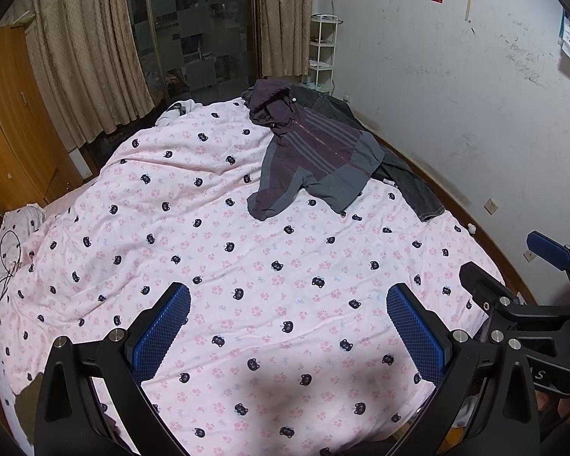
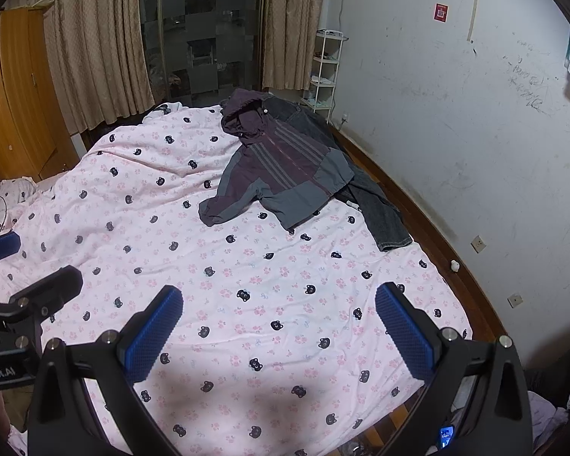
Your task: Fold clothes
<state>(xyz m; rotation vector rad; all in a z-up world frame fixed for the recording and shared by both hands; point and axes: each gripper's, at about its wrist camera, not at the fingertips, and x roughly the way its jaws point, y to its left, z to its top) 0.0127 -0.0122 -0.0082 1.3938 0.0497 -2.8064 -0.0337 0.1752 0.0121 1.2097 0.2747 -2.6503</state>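
Jacket (image 1: 315,159) atop jeans (image 1: 410,174), nr wall (image 1: 456,95).

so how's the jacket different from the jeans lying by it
The jacket is purple and grey with stripes and a hood; the jeans are plain dark denim. The jacket lies on top, spread out in full view, while the jeans are partly covered beneath it, nearer the wall. Both lie unfolded at the far side of the bed, untouched by either gripper.

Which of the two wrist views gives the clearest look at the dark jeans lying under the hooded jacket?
The right wrist view: the jeans show a long leg and its hem beside the jacket, plus the waist behind the hood. The left wrist view shows the same jeans, slightly smaller and nearer the frame's edge.
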